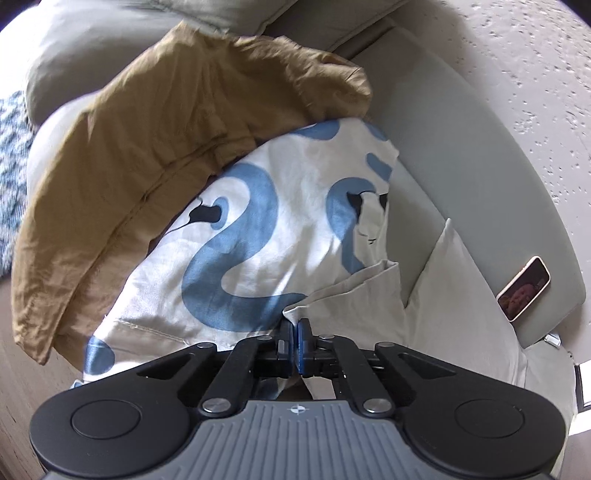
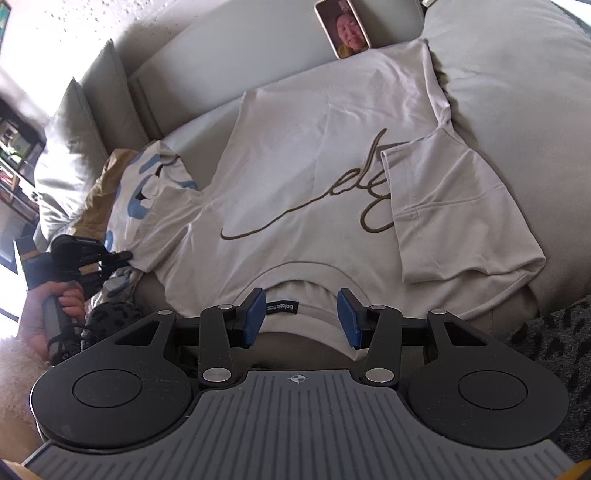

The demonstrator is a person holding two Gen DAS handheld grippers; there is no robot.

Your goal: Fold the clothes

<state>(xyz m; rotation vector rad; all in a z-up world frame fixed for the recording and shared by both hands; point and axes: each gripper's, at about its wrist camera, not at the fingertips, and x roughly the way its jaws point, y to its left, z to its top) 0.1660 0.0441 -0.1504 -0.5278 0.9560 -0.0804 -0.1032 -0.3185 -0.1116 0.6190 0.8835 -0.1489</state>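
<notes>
While the beige T-shirt lies spread front-up on the grey sofa, its right sleeve is already turned in over the chest print; the other sleeve is out toward the side pile. Left tongs are pressed together, pinching that sleeve's hem edge. Right tongs are spread wide, hovering at the collar, gripping nothing.

Handling, judged: thin soft knit, light, limp, not fragile; it will sag and drag rather than hold shape, and a pinch on one layer may slip. Best holds look like hems, sleeve cuffs, shoulder seams and the ribbed collar, where fabric is doubled.

No containers in view. Loose pile only: a blue-and-white patterned cloth and a mustard cloth heaped next to the shirt, sleeve touching or overlapping the patterned one. Phone leans on the sofa back near the shirt hem.
</notes>
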